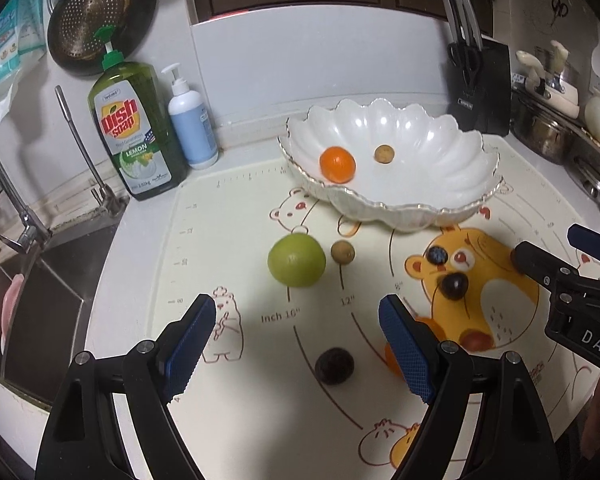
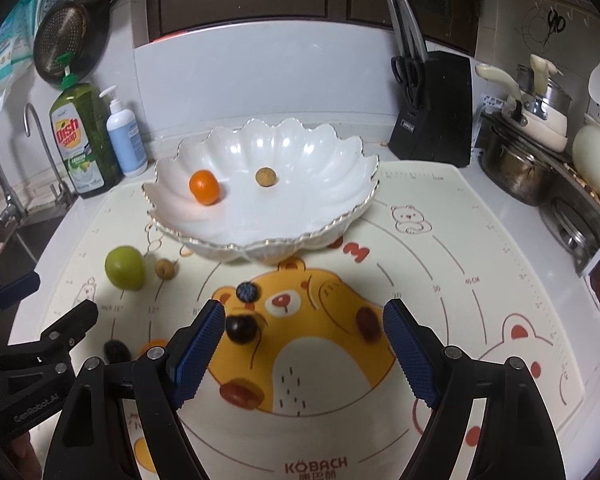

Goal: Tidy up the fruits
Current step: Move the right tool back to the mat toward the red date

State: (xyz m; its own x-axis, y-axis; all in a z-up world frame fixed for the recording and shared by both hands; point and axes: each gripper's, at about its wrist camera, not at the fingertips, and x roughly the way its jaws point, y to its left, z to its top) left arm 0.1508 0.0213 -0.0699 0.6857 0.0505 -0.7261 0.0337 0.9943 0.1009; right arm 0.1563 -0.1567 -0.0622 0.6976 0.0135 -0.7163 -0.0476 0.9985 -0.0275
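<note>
A white scalloped bowl (image 1: 440, 184) (image 2: 300, 224) holds an orange (image 1: 337, 164) (image 2: 204, 187) and a small tan fruit (image 1: 384, 154) (image 2: 266, 177). On the mat lie a green fruit (image 1: 296, 261) (image 2: 125, 267), a tan longan (image 1: 343, 251) (image 2: 166, 268), a blueberry (image 1: 437, 255) (image 2: 247, 291), a dark grape (image 1: 453, 285) (image 2: 241, 329), a dark round fruit (image 1: 334, 365) (image 2: 117, 350) and red dates (image 2: 369, 323). My left gripper (image 1: 300, 344) is open, the dark round fruit between its fingers. My right gripper (image 2: 304, 344) is open above the mat, empty.
A dish soap bottle (image 1: 134, 128) and a lotion pump (image 1: 192, 120) stand back left by the sink (image 1: 40, 300) and faucet (image 1: 20, 216). A knife block (image 2: 436, 108) and pots (image 2: 528, 160) stand at the back right. The bear-print mat (image 2: 460, 280) covers the counter.
</note>
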